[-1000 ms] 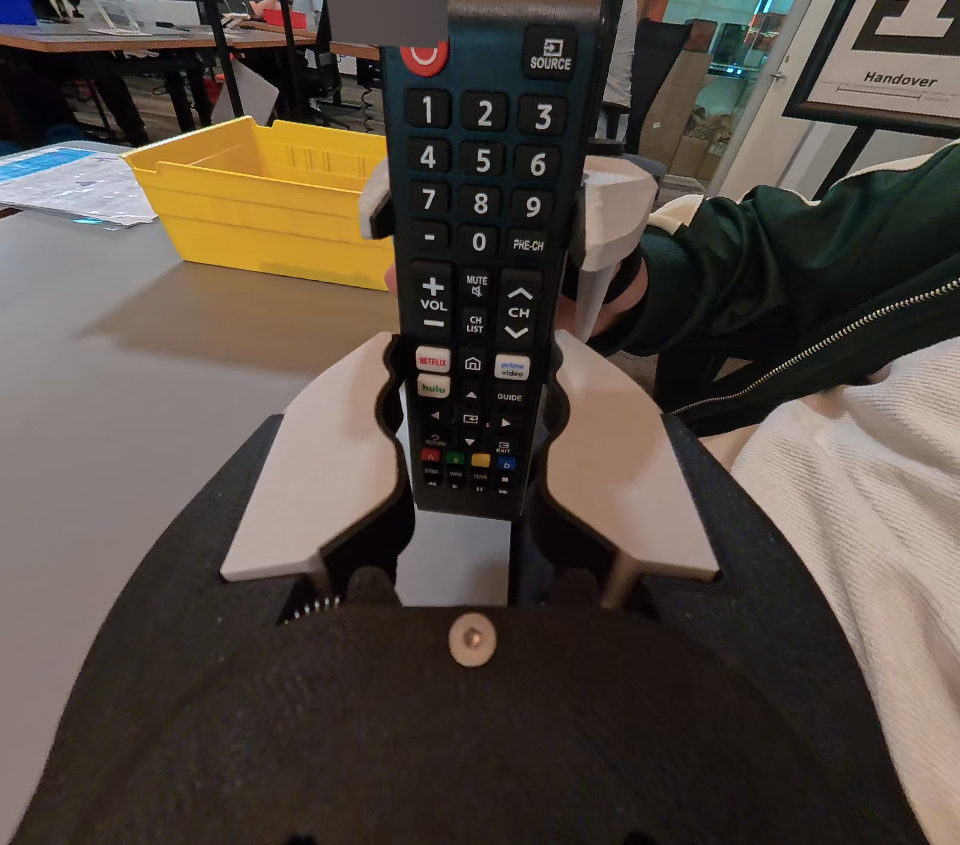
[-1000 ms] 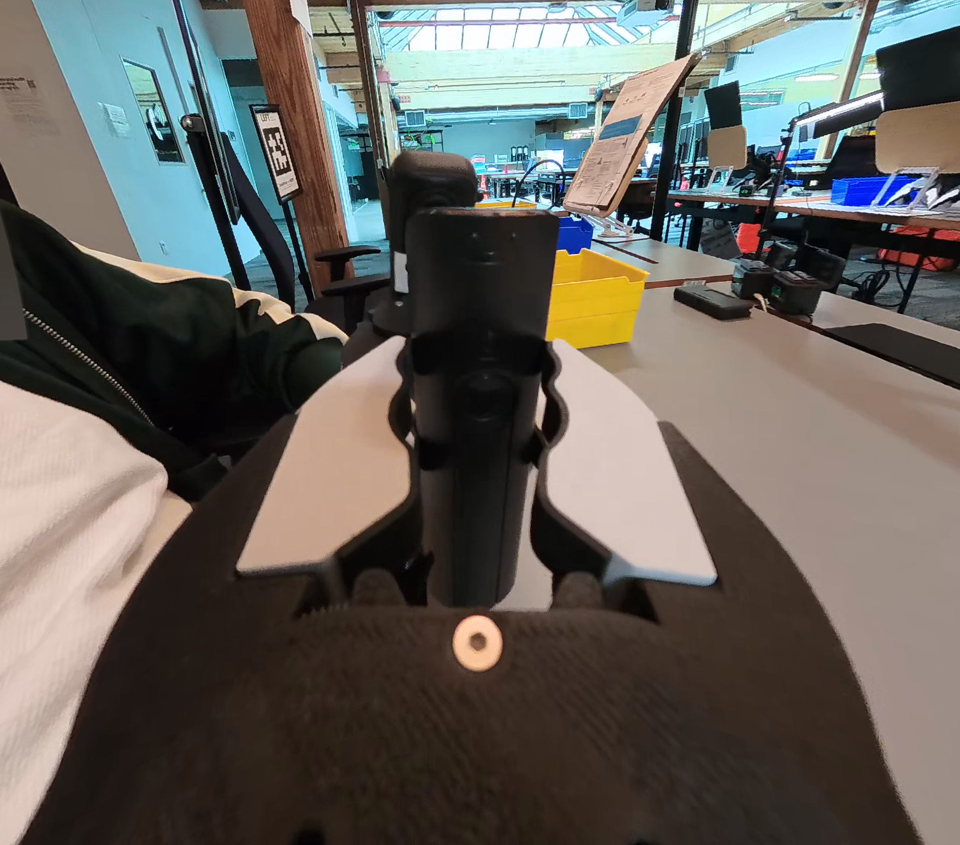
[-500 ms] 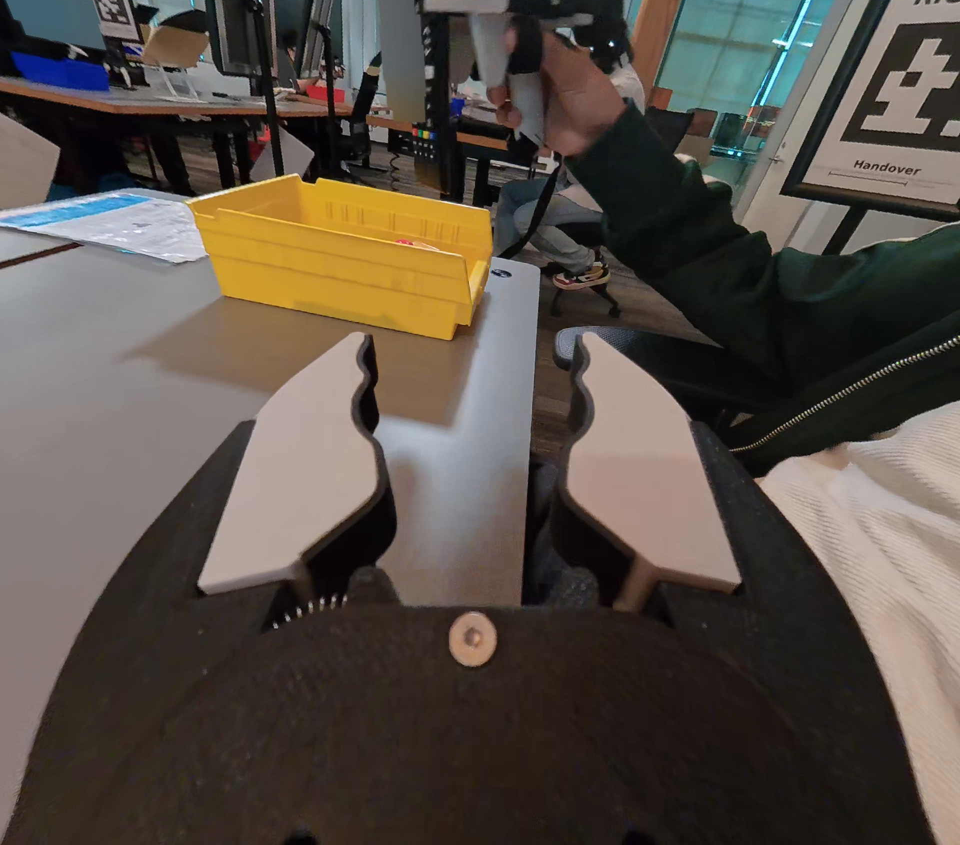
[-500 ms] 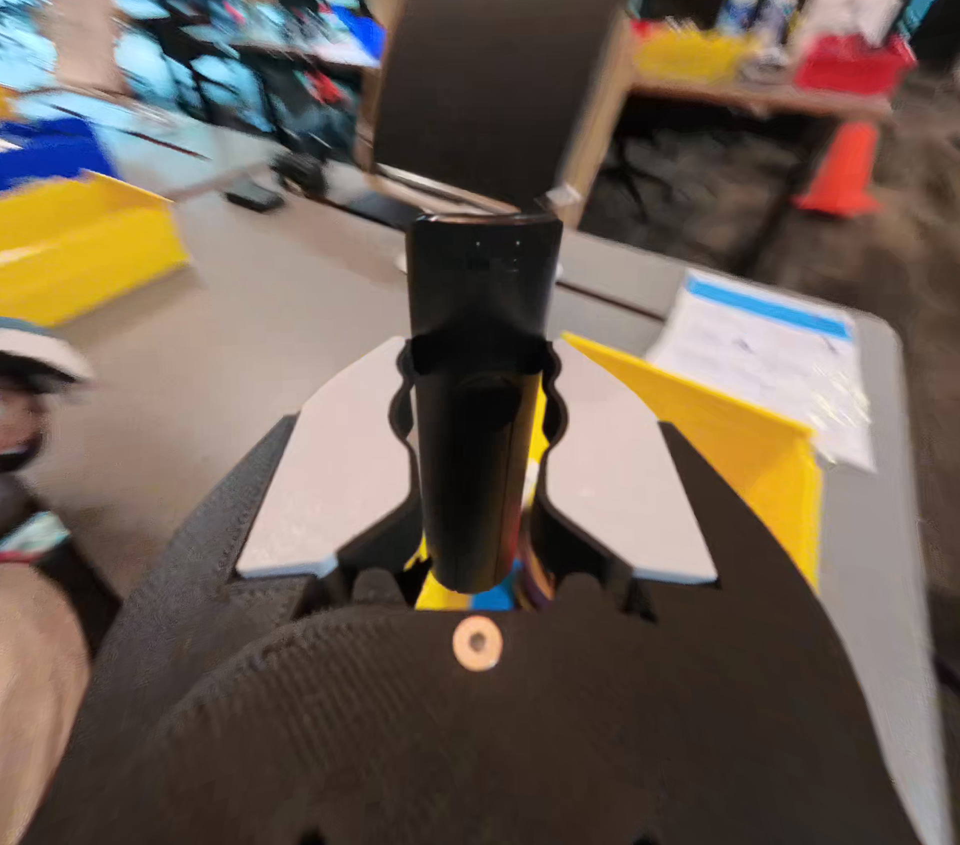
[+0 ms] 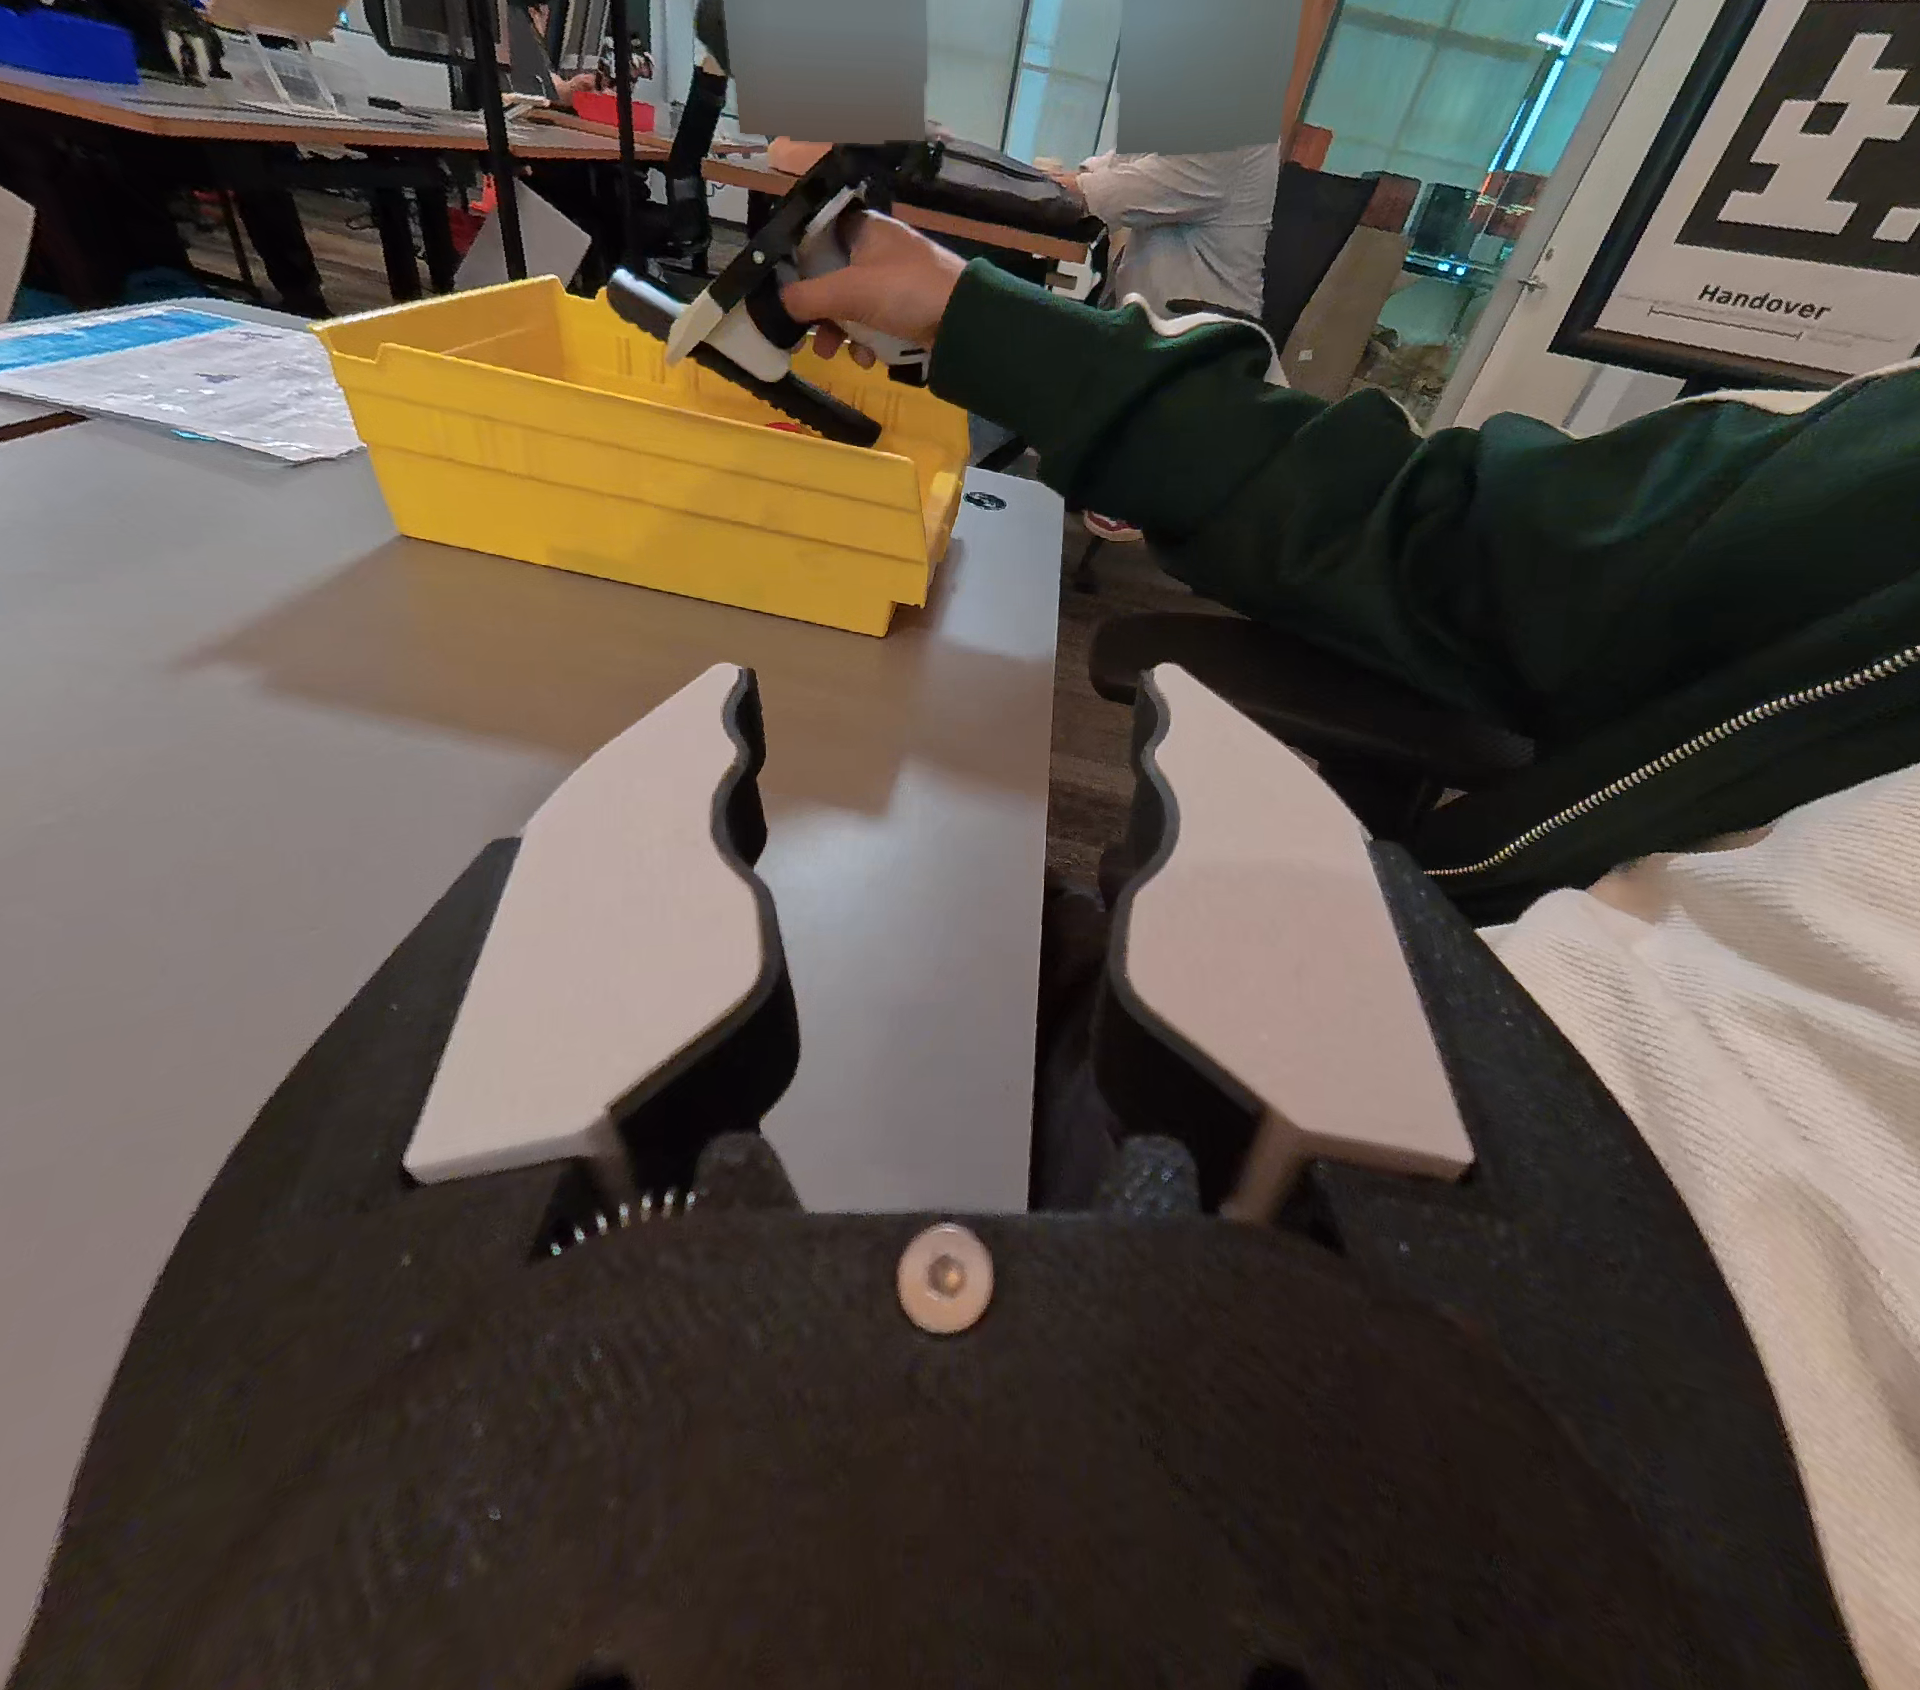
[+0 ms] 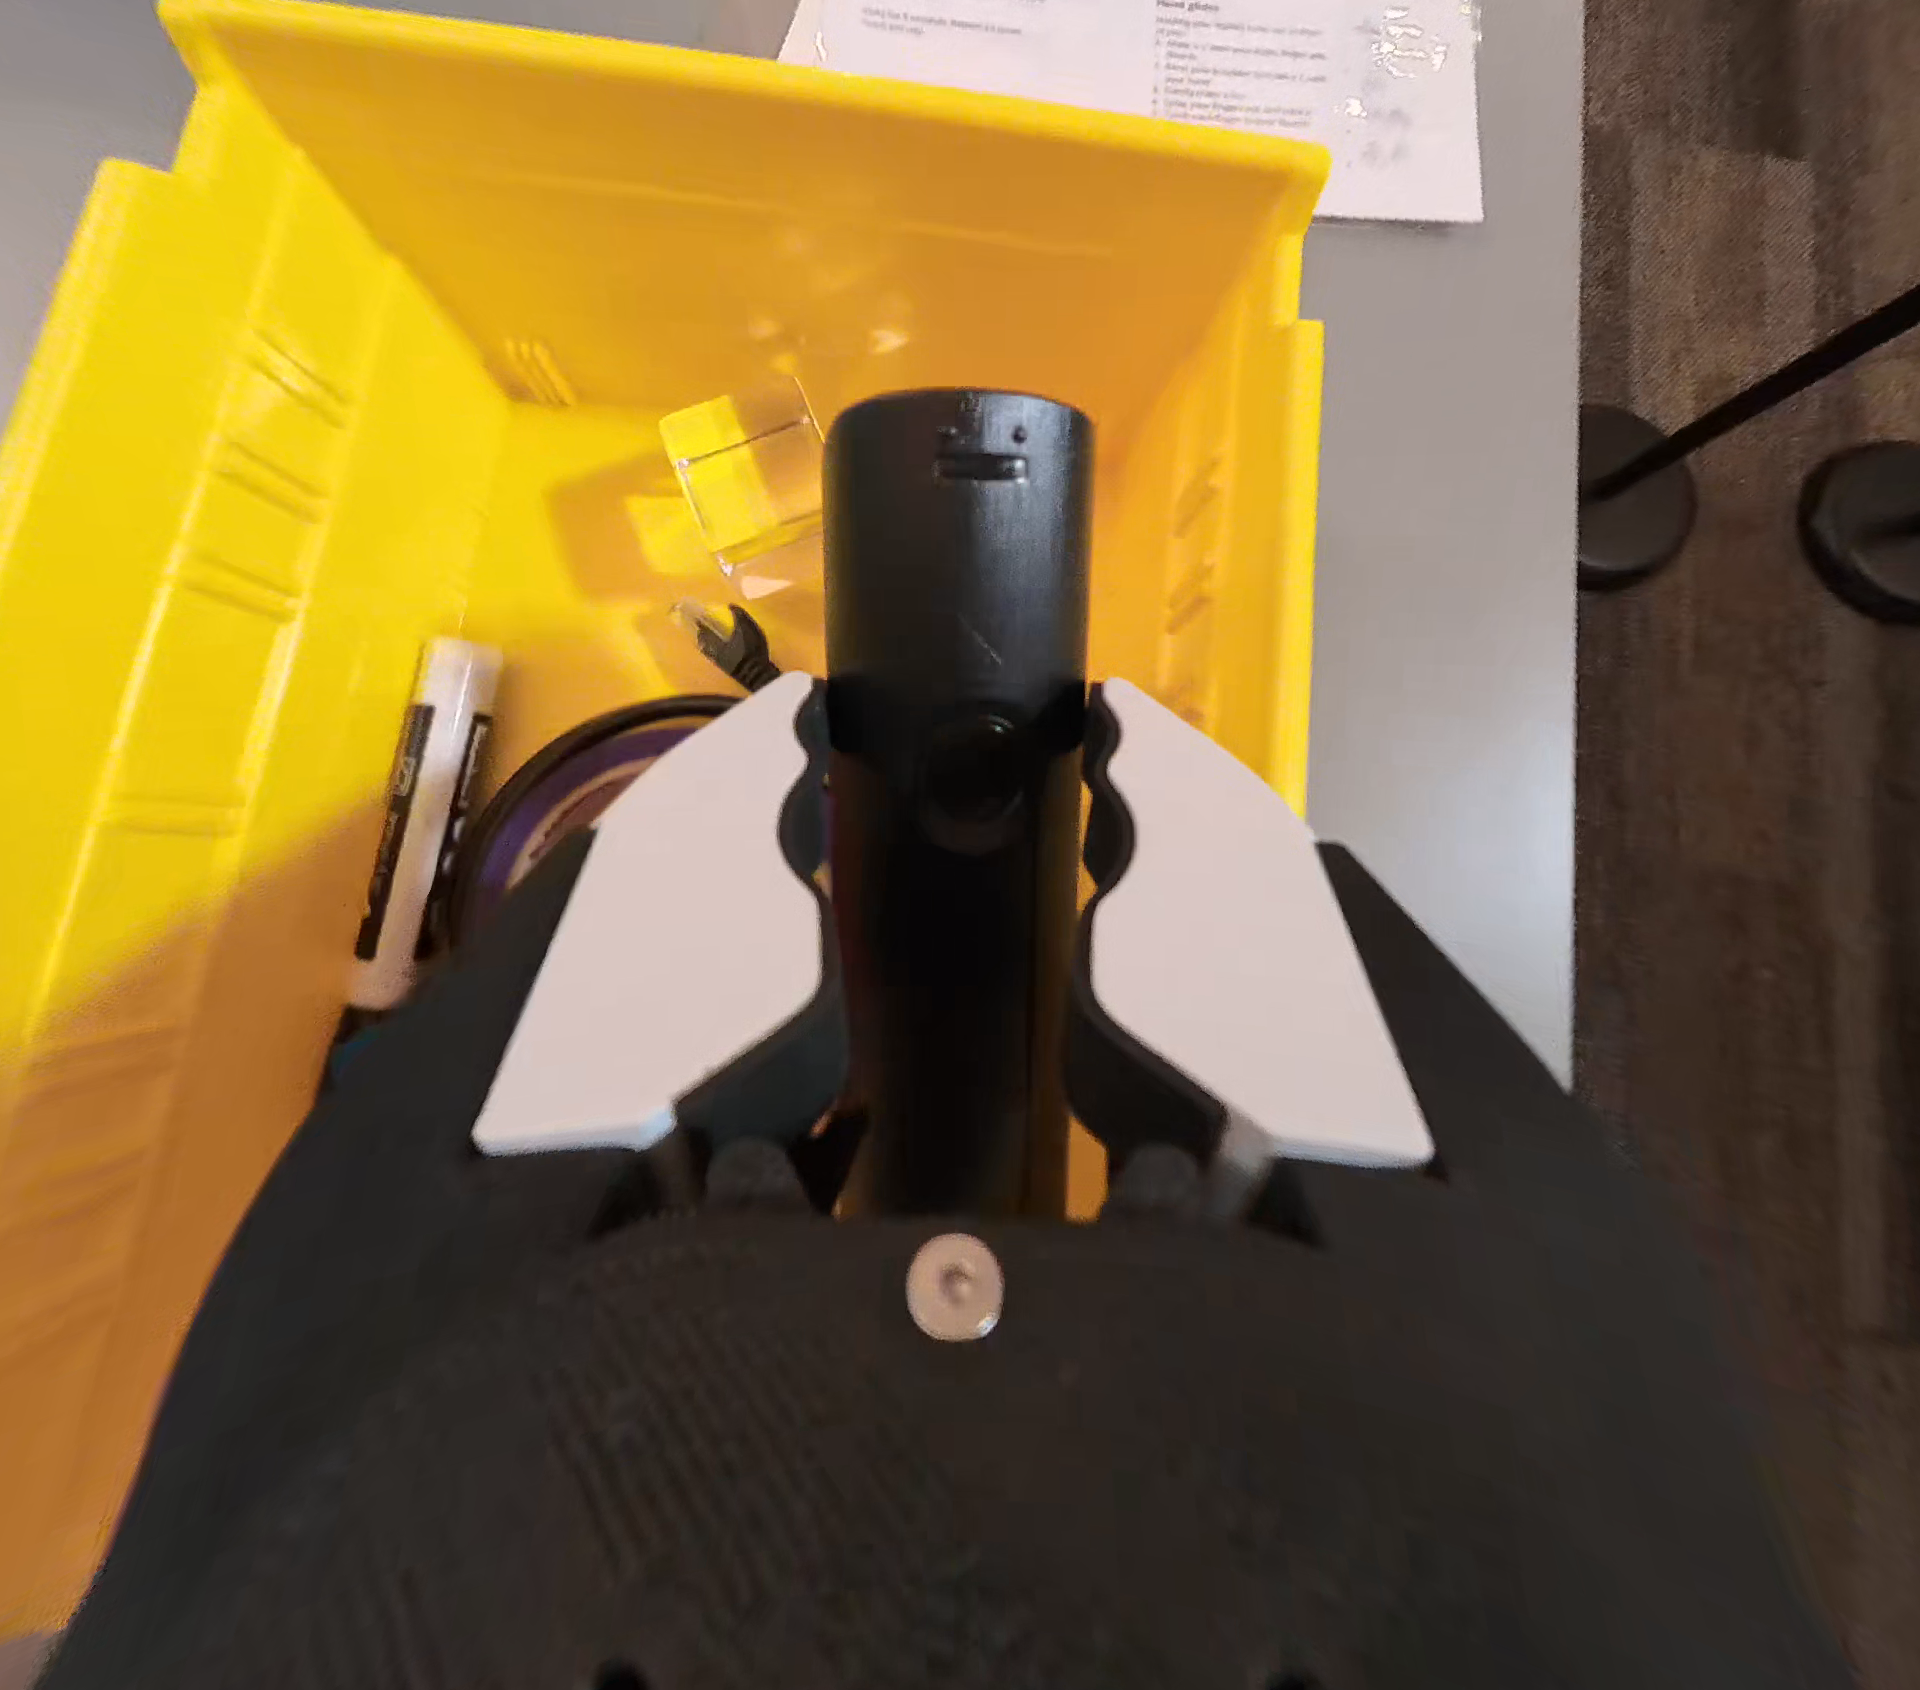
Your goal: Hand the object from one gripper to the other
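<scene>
The right claw (image 6: pixel 956 705) grips the remote (image 6: pixel 956 601) over the yellow bin (image 6: pixel 727 186).

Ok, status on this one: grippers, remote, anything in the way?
Left gripper open, empty. Right gripper shut on remote, tip down over yellow bin. Clear cube, marker beneath.

You are working under bright daylight from far windows (image 5: pixel 1455 51); the yellow bin (image 5: pixel 644 487) is throwing a soft near shadow, wide-angle edges are bending, and the right wrist view is blurring leftward.
</scene>
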Motion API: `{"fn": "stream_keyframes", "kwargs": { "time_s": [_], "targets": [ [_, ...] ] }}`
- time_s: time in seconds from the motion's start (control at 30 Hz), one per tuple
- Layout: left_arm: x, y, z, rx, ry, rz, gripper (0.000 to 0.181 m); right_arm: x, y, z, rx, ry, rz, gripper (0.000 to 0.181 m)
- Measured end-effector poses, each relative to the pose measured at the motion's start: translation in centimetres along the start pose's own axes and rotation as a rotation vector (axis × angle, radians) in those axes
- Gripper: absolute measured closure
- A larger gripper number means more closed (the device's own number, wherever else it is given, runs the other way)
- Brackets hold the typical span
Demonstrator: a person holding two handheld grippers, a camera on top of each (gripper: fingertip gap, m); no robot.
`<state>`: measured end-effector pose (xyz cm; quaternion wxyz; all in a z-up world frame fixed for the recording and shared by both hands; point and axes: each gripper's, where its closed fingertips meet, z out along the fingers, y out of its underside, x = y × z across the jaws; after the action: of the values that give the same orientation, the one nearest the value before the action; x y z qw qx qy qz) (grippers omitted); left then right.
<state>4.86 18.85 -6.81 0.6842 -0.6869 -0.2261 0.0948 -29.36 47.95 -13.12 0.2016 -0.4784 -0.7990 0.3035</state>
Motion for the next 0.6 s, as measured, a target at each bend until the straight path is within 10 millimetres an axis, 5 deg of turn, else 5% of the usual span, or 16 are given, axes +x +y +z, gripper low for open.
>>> {"fn": "stream_keyframes", "kwargs": {
  "time_s": [0.17, 0.27, 0.33, 0.43, 0.53, 0.6],
  "targets": [
    [0.1, 0.0, 0.0, -0.006, 0.002, 0.012, 0.114, 0.0, -0.6, -0.6, 0.009, 0.103, -0.092, 0.124],
    [0.0, 0.1, 0.0, -0.007, 0.003, 0.004, 0.115, -2.5, -2.2, -2.9, 0.089, 0.072, -0.153, 0.118],
    [-0.1, 0.2, 0.1, -0.009, 0.002, -0.004, 0.115, -6.9, -4.0, -5.7, 0.212, -0.042, -0.193, 0.117],
    [-0.3, 0.1, 0.0, -0.017, -0.010, -0.004, 0.114, -16.9, -5.7, -11.6, 0.440, -0.333, -0.265, 0.116],
    [-1.0, -0.7, -0.8, -0.013, -0.056, 0.025, 0.116, -26.6, -4.3, -16.1, 0.604, -0.580, -0.364, 0.110],
    [-1.7, -1.9, -2.0, 0.000, -0.104, 0.047, 0.119, -31.6, -1.6, -16.4, 0.641, -0.674, -0.417, 0.107]
  ]
}}
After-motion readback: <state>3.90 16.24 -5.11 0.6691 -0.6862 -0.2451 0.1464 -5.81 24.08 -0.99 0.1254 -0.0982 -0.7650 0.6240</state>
